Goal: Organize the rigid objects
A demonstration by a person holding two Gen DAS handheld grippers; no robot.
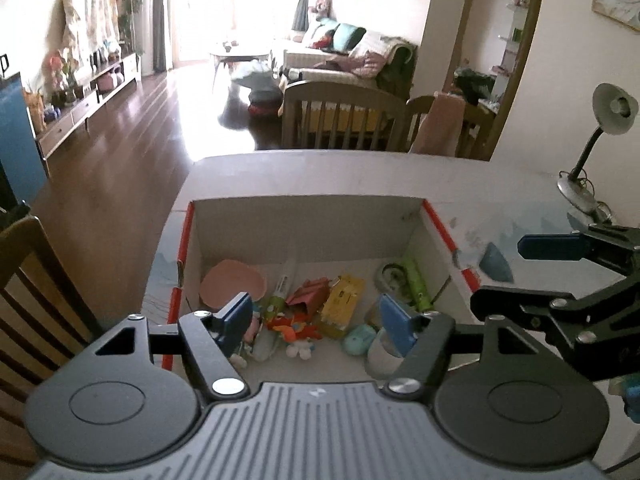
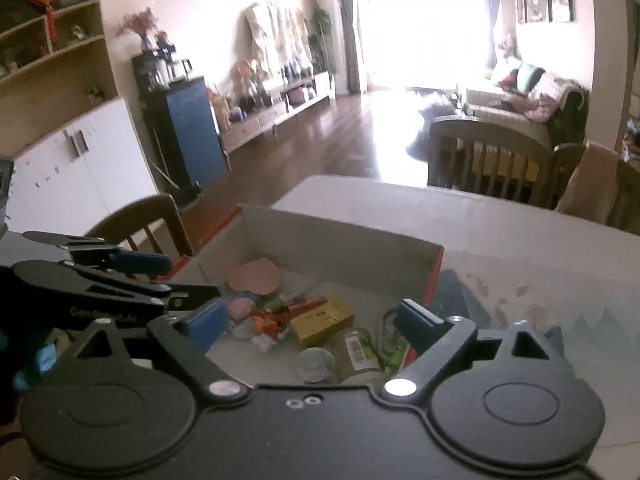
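Two handheld grippers hover side by side above an open cardboard box [image 1: 308,220] that sits on a pale bench [image 1: 320,172]. We look down along each tool into the box.

Our left gripper [image 1: 316,318] has its blue-padded fingers [image 1: 236,320] spread apart, with nothing between them; only the box contents show through the gap. Our right gripper [image 2: 312,320] is spread wider, and its blue fingers [image 2: 416,320] are likewise empty. From the left view, the right tool enters at the right edge, over the bench just beside the box. From the right view, the left tool enters at the left edge.

All the small rigid objects lie jumbled on the box floor, toward the near side. A pink heart-shaped piece [image 1: 232,284] lies at the left of the box floor. Near the middle lies a yellow carton [image 1: 342,304], touching a red carton [image 1: 310,298] on its left, with a heap of orange and white toy pieces [image 1: 296,332] in front of them. A white pen-like tube [image 1: 285,280] lies behind the red carton. At the right side a green tube [image 1: 416,284] lies beside a round roll [image 1: 390,276]. A mint-coloured case [image 1: 358,340] lies near the front. The right view also shows a small jar with a barcode label [image 2: 358,354] lying on its side, next to a clear round lid [image 2: 316,364].

A blue triangular object [image 1: 496,262] lies on the bench just outside the box, to its right. A desk lamp [image 1: 600,136] stands at the bench's far right corner. Wooden chairs [image 1: 340,116] stand beyond the bench.
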